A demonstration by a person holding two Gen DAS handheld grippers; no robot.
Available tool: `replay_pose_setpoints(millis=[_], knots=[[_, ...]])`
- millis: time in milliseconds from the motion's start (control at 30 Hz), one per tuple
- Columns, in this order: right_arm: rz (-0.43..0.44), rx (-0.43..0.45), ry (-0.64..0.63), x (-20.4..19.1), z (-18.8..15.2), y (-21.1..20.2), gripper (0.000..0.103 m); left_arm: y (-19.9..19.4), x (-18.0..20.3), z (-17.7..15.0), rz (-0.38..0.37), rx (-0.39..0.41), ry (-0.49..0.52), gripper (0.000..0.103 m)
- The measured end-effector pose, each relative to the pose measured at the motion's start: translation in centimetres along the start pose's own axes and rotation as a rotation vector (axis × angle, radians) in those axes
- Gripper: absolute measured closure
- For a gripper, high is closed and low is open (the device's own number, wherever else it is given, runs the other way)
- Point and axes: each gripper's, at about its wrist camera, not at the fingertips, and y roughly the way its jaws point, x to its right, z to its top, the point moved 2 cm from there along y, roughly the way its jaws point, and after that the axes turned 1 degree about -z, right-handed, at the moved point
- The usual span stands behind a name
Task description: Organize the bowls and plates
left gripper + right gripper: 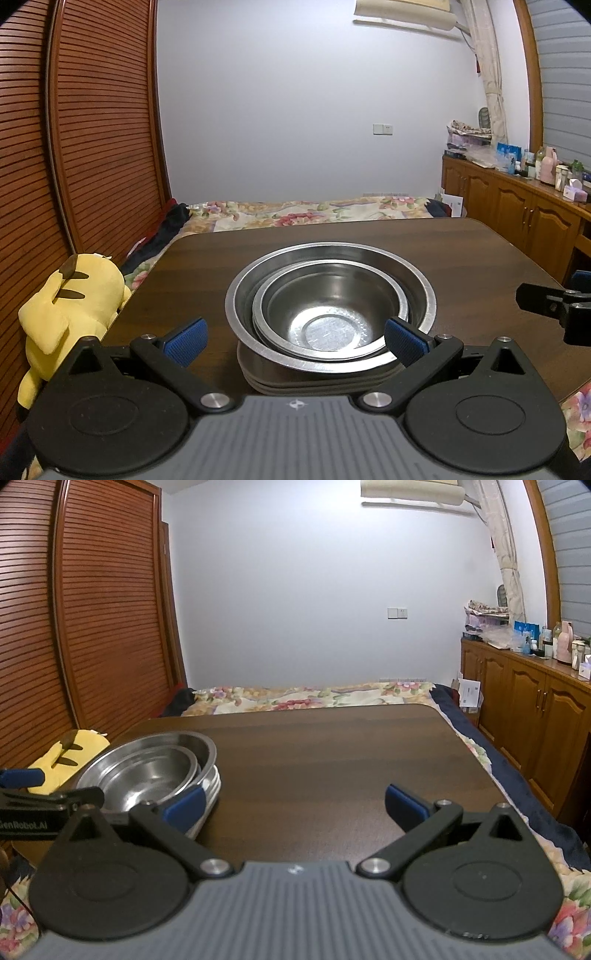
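A large steel bowl [419, 291] sits on a stack of steel plates [314, 384] on the dark wooden table [480, 251]. Smaller steel bowls [328, 306] are nested inside it. My left gripper [295, 341] is open, its blue pads on either side of the stack's near edge, holding nothing. In the right wrist view the same bowl stack [155, 771] stands at the left, and my right gripper [293, 806] is open over bare table to its right. The right gripper's finger [546, 301] shows at the left view's right edge.
A yellow plush toy [70, 314] leans at the table's left edge. Behind the table lies a bed with a floral cover [303, 210]. A slatted wooden wardrobe [92, 129] stands left, and a wooden cabinet [535, 698] with bottles runs along the right.
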Motion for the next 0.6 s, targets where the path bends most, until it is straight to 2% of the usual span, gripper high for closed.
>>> replay_pose_setpoints(millis=[600], knots=[[0.004, -0.001, 0.005, 0.10, -0.10, 0.08, 0.000, -0.07, 0.02, -0.02, -0.001, -0.002, -0.002, 0.000]])
